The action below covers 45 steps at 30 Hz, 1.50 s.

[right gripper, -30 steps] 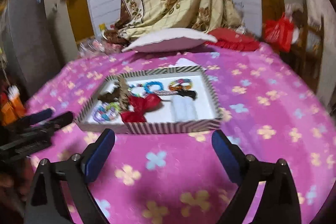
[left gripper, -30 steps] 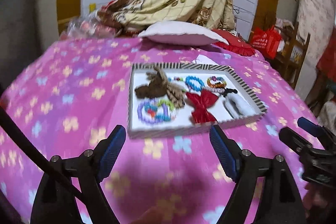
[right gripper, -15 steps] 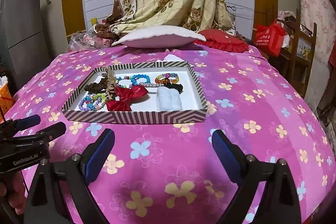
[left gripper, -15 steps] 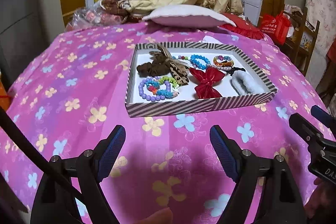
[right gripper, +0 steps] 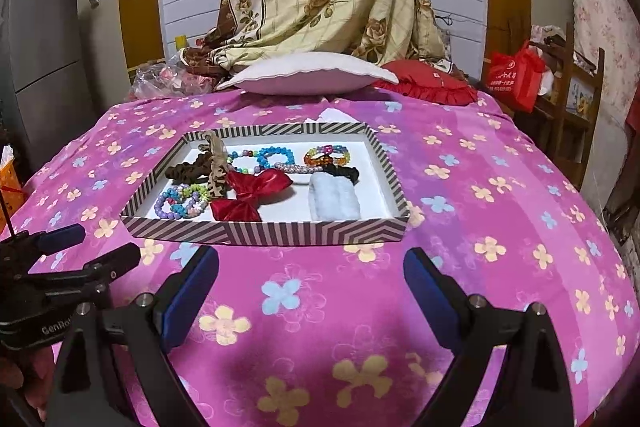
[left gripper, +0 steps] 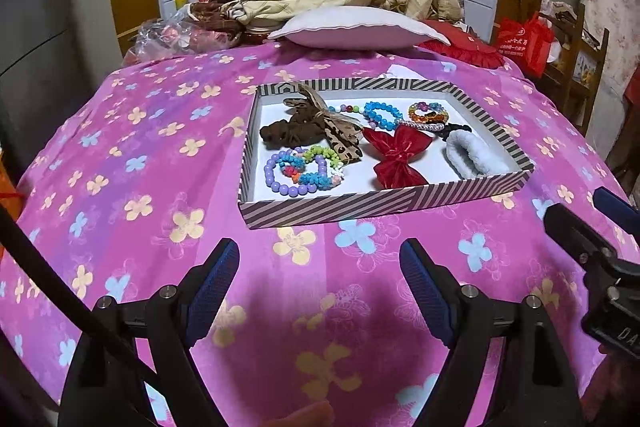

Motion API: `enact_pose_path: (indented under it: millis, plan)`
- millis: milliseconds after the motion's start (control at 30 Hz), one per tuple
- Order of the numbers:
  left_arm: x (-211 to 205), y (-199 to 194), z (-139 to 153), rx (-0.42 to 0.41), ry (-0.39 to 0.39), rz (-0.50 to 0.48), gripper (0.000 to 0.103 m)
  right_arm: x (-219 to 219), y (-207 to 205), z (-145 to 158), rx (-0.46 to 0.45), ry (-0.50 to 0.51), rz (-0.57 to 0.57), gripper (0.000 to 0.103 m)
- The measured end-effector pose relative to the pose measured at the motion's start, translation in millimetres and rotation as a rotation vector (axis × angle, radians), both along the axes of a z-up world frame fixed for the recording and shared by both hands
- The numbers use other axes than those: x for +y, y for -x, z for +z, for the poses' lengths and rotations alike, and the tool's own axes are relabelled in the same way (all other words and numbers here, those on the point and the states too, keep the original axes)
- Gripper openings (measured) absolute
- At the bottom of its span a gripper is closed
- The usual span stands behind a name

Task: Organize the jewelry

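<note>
- Nearest, the left gripper (left gripper: pixel 319 263) and the right gripper (right gripper: pixel 311 269) both hang over the pink flower-printed bedspread (left gripper: pixel 152 163), jaws spread wide with nothing between the blue pads.
- Compared with a second ago, both cameras have steadied from blur and pulled back a little higher; the striped shallow cardboard tray (left gripper: pixel 384 203) now sits sharp and slightly farther ahead. Nothing inside it has shifted, so I judge this a pause for aiming or withdrawing, not a handling step.
- Inside the tray lie the jewelry pieces: purple bead bracelet (left gripper: pixel 286 183) tangled with multicoloured ones at the near left, red satin bow (left gripper: pixel 398 157) in the middle, white fluffy scrunchie (left gripper: pixel 470 155) at the near right, brown fabric scrunchie (left gripper: pixel 292 133) and blue bead bracelet (left gripper: pixel 382 113) behind.
- Whether they count as sorted or merely heaped, these pictures cannot settle.
- Only the right view shows the grey refrigerator (right gripper: pixel 44 59) at far left.
- Farthest, a white pillow (right gripper: pixel 312 75) lies at the bed's head.
</note>
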<state>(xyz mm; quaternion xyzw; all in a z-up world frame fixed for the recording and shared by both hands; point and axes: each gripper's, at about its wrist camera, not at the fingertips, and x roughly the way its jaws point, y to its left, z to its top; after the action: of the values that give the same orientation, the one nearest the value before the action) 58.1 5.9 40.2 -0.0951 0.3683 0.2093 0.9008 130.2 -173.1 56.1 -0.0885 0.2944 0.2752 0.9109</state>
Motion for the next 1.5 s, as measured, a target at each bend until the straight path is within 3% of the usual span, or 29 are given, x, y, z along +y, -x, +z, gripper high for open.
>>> enact_pose_path:
  millis: [1500]
  plan:
    - [3.0, -0.7, -2.7, 0.003, 0.069, -0.015, 0.064, 7.9, -0.3, -3.9, 0.013, 0.026, 0.002, 0.096]
